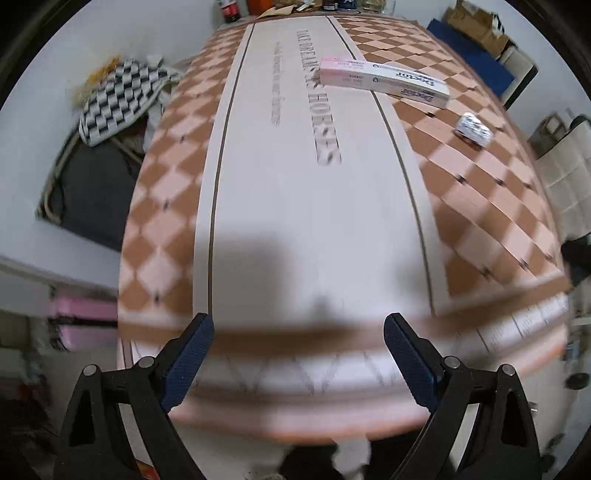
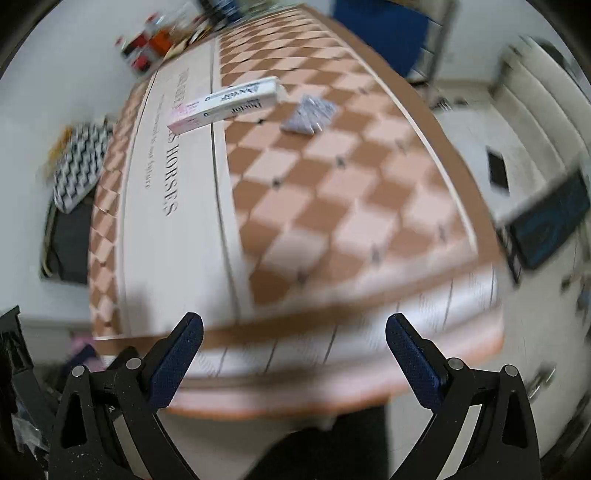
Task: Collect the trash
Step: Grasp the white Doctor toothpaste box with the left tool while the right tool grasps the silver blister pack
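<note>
A long pink and white carton (image 1: 384,78) (image 2: 225,104) lies on the far half of the table, across the line between the pale centre strip and the checks. To its right rests a small silver blister pack (image 1: 473,129) (image 2: 309,115). My left gripper (image 1: 298,325) hovers open over the table's near edge, nothing between its blue pads. My right gripper (image 2: 294,325) is open too, above the near edge, well short of both items. Both views are motion-blurred.
The tablecloth (image 1: 295,221) has brown and peach checks with a lettered pale strip. Bottles and clutter (image 2: 155,44) crowd the far end. A zigzag-patterned cloth (image 1: 118,99) lies on a chair at the left. Cardboard boxes (image 1: 476,26) and a blue chair (image 2: 380,29) stand at the far right.
</note>
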The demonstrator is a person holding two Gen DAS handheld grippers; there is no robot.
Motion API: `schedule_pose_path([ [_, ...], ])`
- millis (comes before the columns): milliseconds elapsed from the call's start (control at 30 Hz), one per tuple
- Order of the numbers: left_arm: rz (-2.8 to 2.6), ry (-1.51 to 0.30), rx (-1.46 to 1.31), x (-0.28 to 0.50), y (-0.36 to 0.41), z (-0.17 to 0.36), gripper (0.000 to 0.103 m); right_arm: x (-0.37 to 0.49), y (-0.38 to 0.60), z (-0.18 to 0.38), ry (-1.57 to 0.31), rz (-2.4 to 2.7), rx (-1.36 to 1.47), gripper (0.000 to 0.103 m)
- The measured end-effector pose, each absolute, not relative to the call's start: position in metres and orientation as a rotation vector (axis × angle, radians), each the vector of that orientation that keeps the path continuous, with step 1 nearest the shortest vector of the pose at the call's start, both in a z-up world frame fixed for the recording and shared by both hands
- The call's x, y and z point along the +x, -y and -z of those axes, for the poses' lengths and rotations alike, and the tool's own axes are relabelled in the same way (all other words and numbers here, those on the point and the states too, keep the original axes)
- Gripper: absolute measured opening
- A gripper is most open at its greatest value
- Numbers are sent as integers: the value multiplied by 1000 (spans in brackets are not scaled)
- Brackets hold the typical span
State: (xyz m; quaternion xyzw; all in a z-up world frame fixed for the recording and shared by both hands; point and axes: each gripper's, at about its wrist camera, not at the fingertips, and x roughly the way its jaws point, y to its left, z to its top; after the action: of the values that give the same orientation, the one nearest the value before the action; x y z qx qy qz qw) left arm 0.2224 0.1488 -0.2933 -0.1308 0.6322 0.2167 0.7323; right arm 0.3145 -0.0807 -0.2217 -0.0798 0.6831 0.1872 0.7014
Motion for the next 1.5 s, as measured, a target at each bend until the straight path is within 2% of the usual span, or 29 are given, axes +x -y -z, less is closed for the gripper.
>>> schedule_pose_path([
  [267, -531, -1522, -311, 310, -162, 356, 94, 464, -4, 309, -1531, -613, -666, 100],
  [567, -577, -1596, -328, 353, -164, 374, 94, 520, -49, 386, -1595, -768, -903, 100],
  [667, -607, -1607, -360, 363, -173, 371, 94, 523, -50, 391, -1592, -782, -878, 98],
  [700, -615, -1605, -379, 367, -176, 370, 94, 524, -49, 389, -1580, -786, -871, 91],
  [733, -626, -1597, -413, 373, -181, 368, 94, 526, -47, 386, -1567, -788, -861, 79],
  [867, -683, -1551, -590, 398, -203, 359, 94, 544, -30, 370, -1592, -789, -726, 66],
  [1100, -719, -1391, -1077, 453, -244, 356, 94, 619, 9, 352, -1601, -636, -499, 66],
  [1233, -751, -1359, -1206, 481, -257, 365, 93, 667, 19, 356, -1617, -515, -410, 66],
  [1367, -805, -1388, -1216, 498, -263, 378, 93, 685, 12, 362, -1610, -461, -391, 66],
  [1400, -826, -1402, -1201, 500, -265, 381, 89, 686, 8, 364, -1611, -457, -387, 66],
  [1433, -836, -1403, -1194, 503, -271, 383, 80, 687, 6, 364, -1613, -453, -383, 66],
  [1467, -854, -1415, -1177, 503, -273, 385, 62, 688, 4, 365, -1614, -451, -381, 66],
  [1500, -858, -1417, -1166, 500, -274, 385, 63, 689, 0, 367, -1617, -452, -381, 66],
])
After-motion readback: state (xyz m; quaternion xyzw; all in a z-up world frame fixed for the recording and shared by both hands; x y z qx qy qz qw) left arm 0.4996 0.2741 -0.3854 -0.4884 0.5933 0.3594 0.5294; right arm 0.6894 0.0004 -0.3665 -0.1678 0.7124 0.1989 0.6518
